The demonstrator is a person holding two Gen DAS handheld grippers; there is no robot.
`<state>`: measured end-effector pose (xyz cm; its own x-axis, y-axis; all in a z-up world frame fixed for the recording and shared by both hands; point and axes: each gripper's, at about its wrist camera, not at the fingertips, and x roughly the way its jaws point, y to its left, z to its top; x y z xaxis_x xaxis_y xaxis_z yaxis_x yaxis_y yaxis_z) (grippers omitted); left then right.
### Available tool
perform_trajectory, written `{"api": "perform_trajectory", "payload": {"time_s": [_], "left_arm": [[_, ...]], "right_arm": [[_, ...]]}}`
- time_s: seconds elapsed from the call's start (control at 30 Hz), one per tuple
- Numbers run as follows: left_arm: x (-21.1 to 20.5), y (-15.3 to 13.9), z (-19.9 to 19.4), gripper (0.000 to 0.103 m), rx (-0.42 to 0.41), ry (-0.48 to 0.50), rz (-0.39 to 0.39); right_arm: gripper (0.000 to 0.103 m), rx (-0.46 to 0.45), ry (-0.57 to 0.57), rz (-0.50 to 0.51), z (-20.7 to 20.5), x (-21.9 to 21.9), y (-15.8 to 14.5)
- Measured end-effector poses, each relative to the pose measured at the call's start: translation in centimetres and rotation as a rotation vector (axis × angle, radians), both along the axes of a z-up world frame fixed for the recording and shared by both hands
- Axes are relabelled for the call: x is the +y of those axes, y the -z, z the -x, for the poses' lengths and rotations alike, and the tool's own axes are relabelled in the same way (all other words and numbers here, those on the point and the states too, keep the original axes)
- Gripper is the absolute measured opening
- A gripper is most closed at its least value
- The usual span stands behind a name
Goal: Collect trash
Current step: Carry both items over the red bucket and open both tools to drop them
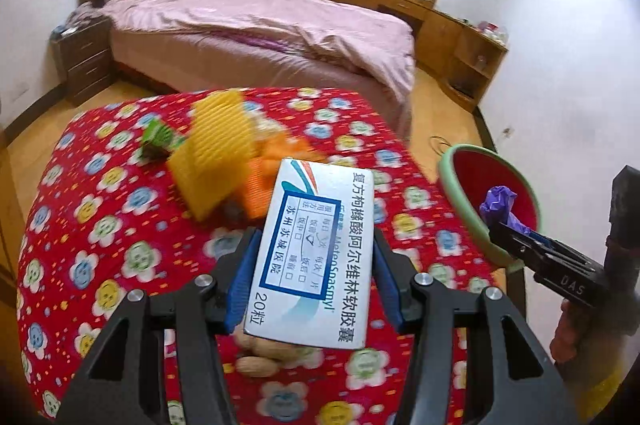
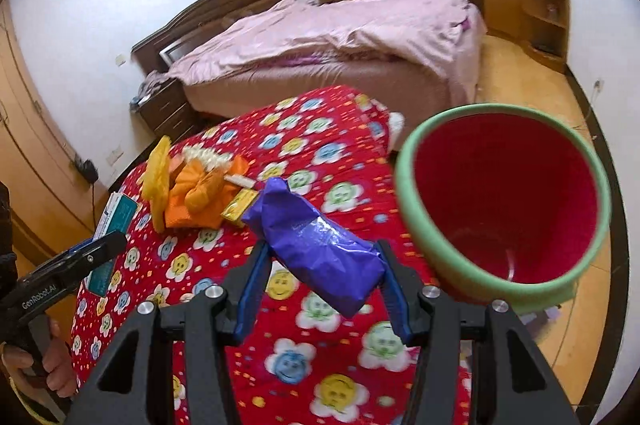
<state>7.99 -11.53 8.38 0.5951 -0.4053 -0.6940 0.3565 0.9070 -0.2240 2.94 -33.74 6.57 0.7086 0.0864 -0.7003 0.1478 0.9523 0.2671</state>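
Observation:
My left gripper (image 1: pixel 314 261) is shut on a white medicine box (image 1: pixel 316 257) with blue print, held above the red flowered table cover (image 1: pixel 100 225). My right gripper (image 2: pixel 322 265) is shut on a crumpled purple wrapper (image 2: pixel 316 241), just left of the red bin with a green rim (image 2: pixel 504 201). The bin (image 1: pixel 492 197) and the purple wrapper (image 1: pixel 498 205) also show at the right of the left wrist view. A pile of yellow and orange foam netting (image 1: pixel 224 161) lies on the cover ahead, also in the right wrist view (image 2: pixel 192 193).
Peanuts in shells (image 1: pixel 260 357) lie under the box. A small yellow packet (image 2: pixel 240 207) and green wrapper (image 1: pixel 158 137) lie by the pile. A bed with pink bedding (image 1: pixel 256 25), a nightstand (image 1: pixel 84 61) and wooden cabinets (image 1: pixel 460 37) stand beyond.

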Motion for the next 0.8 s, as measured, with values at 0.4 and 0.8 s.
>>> {"api": "perform_trajectory", "payload": {"time_s": [0.4,0.8], "left_arm": [[-9.3,-1.5,-0.6,0.054,0.004,0.166,0.004],[-19.3,0.5,-2.7,0.054,-0.003,0.302,-0.043]], "right_arm": [[0.055,-0.016,0.155,0.019,3.0,-7.8,-1.2],[0.056,0.032,0.246,0.011,3.3,-14.8,0.9]]}}
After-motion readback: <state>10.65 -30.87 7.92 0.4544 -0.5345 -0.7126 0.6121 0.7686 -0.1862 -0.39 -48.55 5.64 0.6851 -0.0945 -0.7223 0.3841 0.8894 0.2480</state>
